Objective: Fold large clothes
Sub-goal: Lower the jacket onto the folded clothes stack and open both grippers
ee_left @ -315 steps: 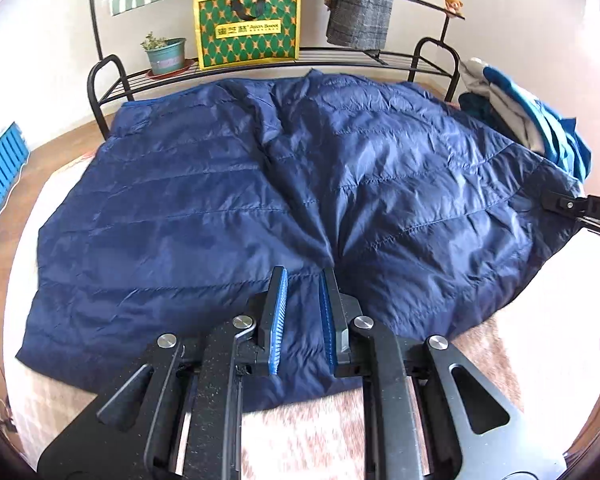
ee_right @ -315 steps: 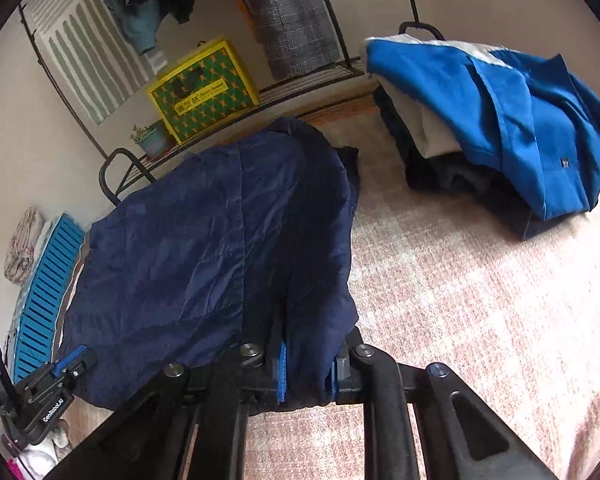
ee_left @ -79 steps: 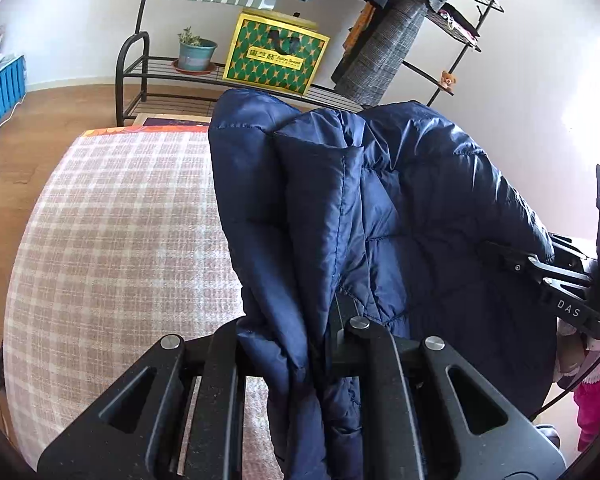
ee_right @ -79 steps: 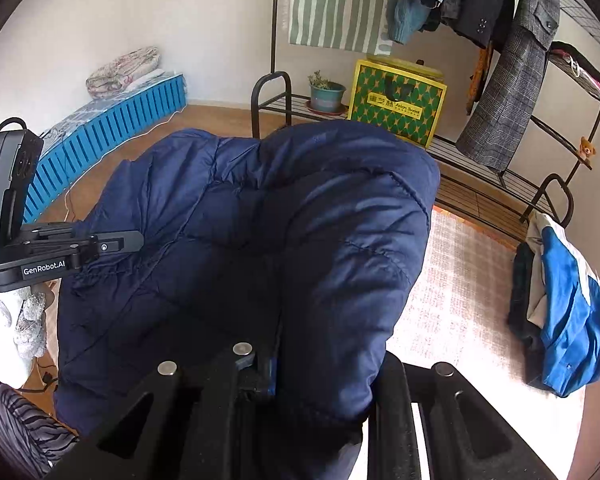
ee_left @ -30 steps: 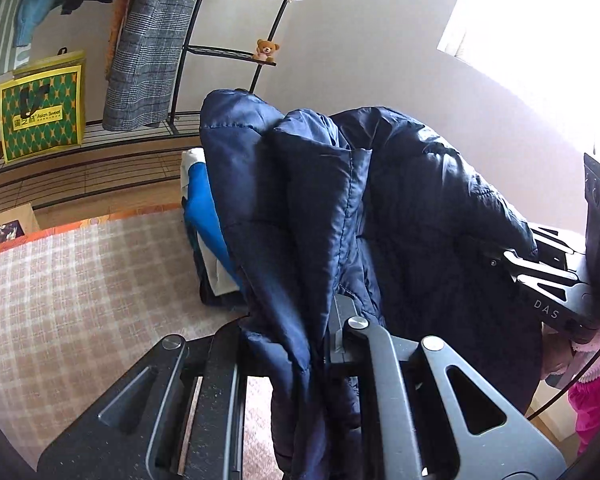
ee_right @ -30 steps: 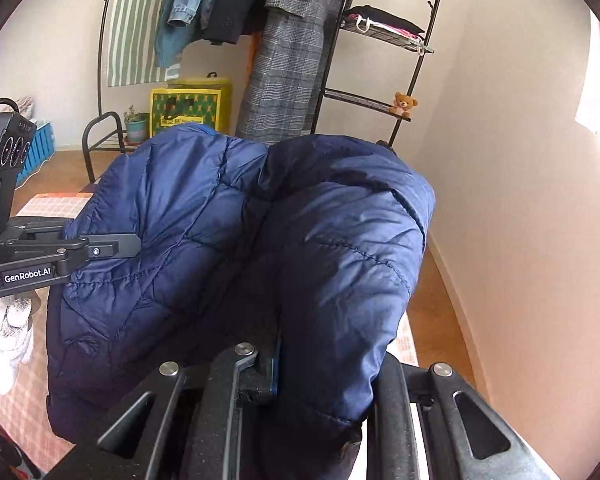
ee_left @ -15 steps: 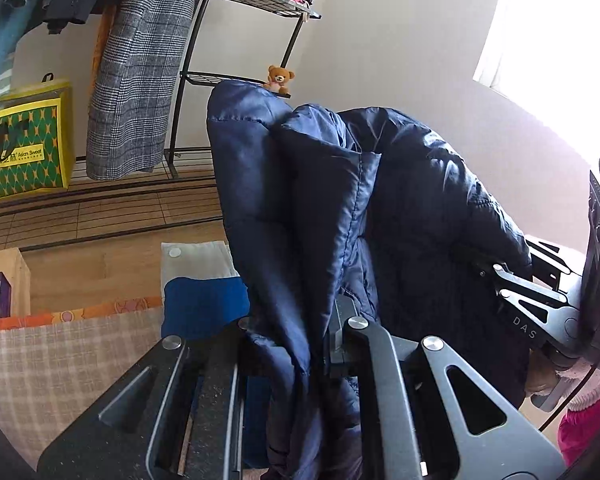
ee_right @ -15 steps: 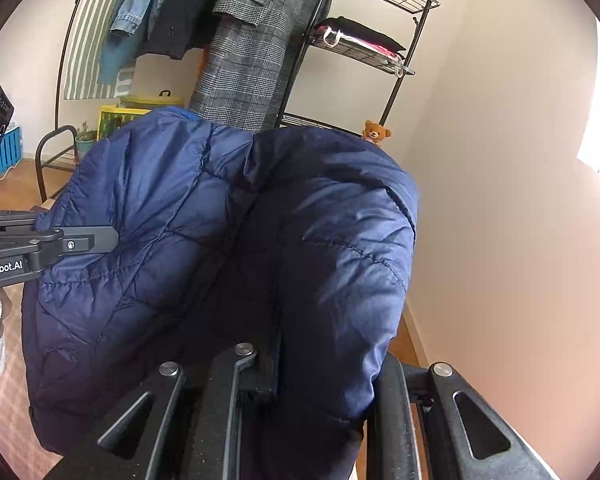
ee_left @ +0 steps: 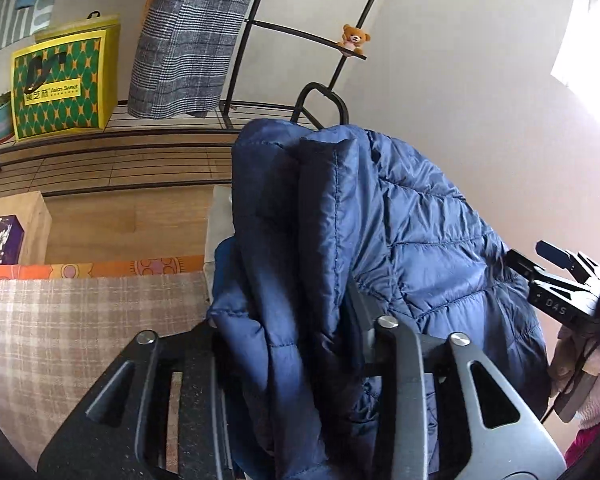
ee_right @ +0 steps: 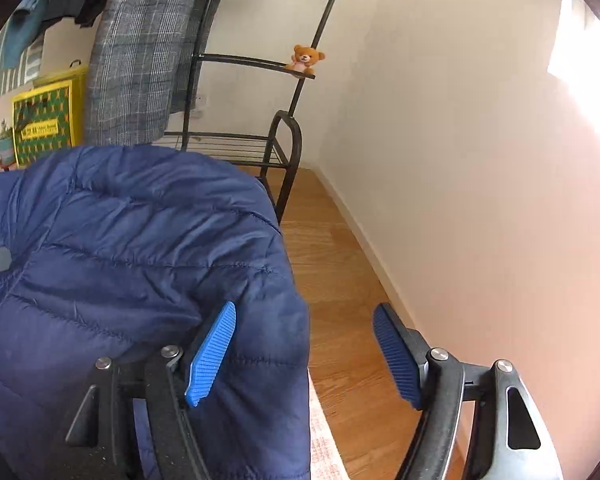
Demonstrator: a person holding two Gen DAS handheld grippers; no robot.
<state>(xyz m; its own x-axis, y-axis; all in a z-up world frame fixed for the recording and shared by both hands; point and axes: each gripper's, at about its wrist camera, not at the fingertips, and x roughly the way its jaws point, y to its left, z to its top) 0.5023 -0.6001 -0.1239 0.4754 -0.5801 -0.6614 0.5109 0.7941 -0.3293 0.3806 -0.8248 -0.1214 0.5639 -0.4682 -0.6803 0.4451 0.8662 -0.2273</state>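
Your right hand-held gripper [ee_right: 304, 350] has just been opening wide; the folded navy quilted puffer jacket [ee_right: 132, 248] drapes leftward toward the left hand-held gripper [ee_left: 300, 344], bunched between its just-loosened jaws.

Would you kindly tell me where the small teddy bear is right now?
The teddy bear sits on the black rack's curved shelf, upper centre in both wrist views, right of the hanging plaid coat.

Left tool's [ee_left: 300, 344] fingertips buried under navy jacket [ee_left: 400, 240] folds; jacket's lower part cut off.
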